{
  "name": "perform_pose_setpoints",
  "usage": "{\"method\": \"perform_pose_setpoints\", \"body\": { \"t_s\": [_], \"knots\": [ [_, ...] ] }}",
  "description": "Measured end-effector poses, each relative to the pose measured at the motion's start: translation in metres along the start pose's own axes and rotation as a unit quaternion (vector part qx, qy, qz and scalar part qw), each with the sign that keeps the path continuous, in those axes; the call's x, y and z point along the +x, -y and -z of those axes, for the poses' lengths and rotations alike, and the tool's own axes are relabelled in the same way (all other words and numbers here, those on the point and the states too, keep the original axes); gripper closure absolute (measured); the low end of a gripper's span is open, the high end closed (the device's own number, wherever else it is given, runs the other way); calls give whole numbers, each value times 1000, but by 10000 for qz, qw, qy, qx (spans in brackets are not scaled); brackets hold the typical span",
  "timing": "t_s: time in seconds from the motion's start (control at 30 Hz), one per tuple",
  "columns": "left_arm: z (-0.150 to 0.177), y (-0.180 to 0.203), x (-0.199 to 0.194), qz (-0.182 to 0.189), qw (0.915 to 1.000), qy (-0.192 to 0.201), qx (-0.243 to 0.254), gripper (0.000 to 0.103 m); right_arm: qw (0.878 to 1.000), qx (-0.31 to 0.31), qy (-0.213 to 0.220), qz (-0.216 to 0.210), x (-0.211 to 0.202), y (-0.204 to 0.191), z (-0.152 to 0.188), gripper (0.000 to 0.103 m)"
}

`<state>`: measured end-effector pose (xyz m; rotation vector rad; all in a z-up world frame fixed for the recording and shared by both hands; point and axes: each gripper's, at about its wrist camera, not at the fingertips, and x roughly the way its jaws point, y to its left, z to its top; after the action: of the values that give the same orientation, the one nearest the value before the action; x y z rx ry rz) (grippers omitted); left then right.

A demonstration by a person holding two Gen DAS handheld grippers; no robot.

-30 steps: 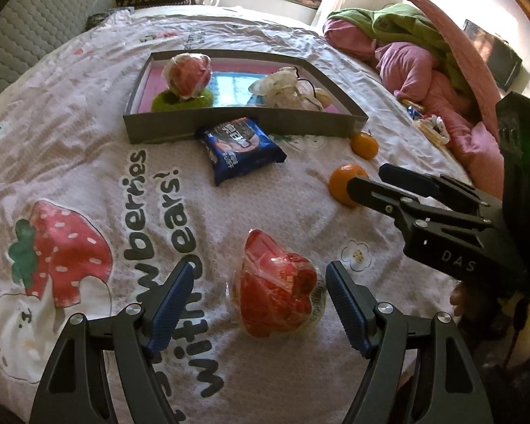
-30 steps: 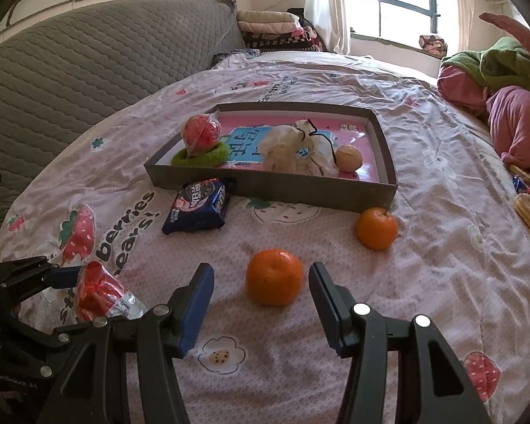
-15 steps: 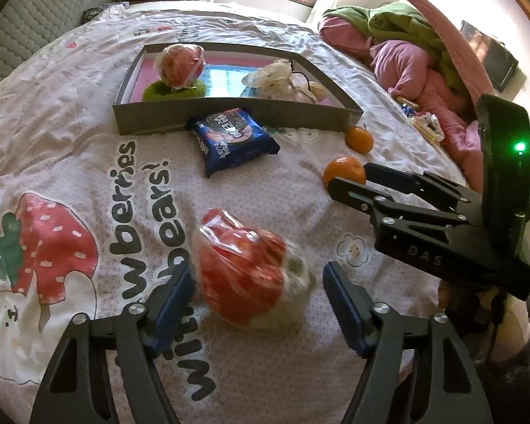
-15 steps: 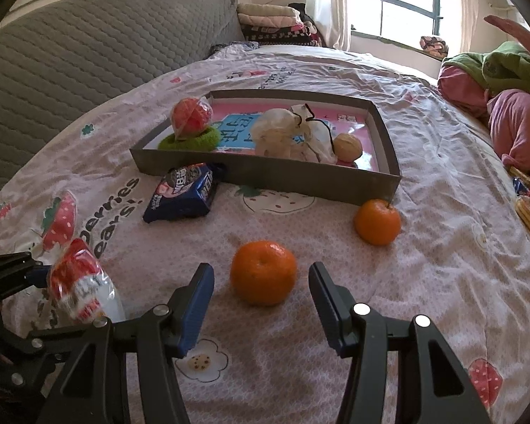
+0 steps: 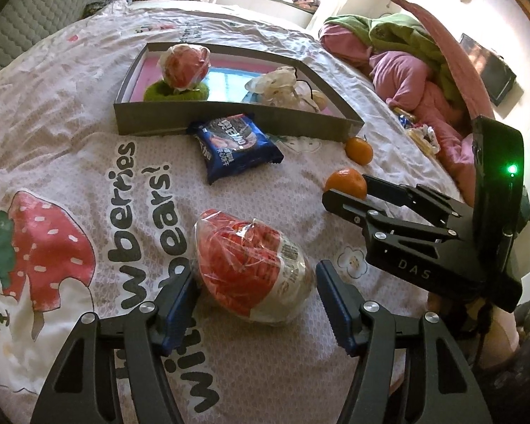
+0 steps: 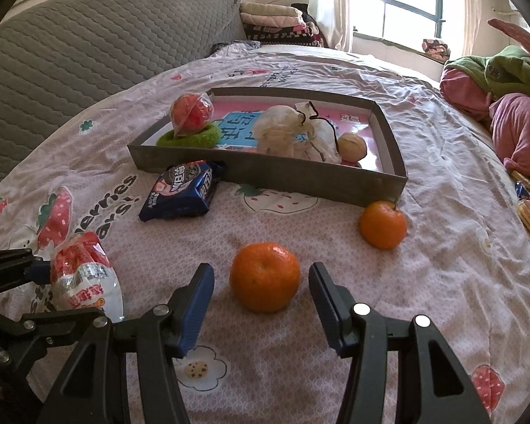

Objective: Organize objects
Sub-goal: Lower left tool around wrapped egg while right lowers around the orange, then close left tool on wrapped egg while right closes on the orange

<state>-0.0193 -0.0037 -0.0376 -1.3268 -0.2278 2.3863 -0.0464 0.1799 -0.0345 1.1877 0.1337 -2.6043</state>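
Daylight pours in from the window (image 6: 402,7) behind the grey tray (image 6: 265,173), blowing out its panes. The bedsheet (image 6: 441,176) beside the tray is evenly bright with soft shadows. Both views are sharp, bending strongly toward dark vignetted corners.

Both wrist views look down, close, across the bed (image 5: 88,70) — sharing the tray (image 6: 265,173).

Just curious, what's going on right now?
Left claw closing around the red snack bag. Right claw open around an orange. Nothing in the way.
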Motion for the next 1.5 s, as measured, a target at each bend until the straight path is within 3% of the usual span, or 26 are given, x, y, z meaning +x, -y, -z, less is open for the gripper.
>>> {"method": "perform_pose_setpoints", "body": {
  "t_s": [0.27, 0.53, 1.5],
  "knots": [
    [-6, -3, 7, 105, 9998, 12, -141, 36, 10000, -27, -39, 1, 7, -1, -1, 49],
    [-12, -1, 12, 94, 9998, 30, -161, 37, 10000, -14, -53, -5, 11, 0, -1, 62],
    [-23, -1, 6, -2, 9996, 231, -174, 39, 9999, 85, 1, -140, 7, 1, -1, 62]
  ]
}}
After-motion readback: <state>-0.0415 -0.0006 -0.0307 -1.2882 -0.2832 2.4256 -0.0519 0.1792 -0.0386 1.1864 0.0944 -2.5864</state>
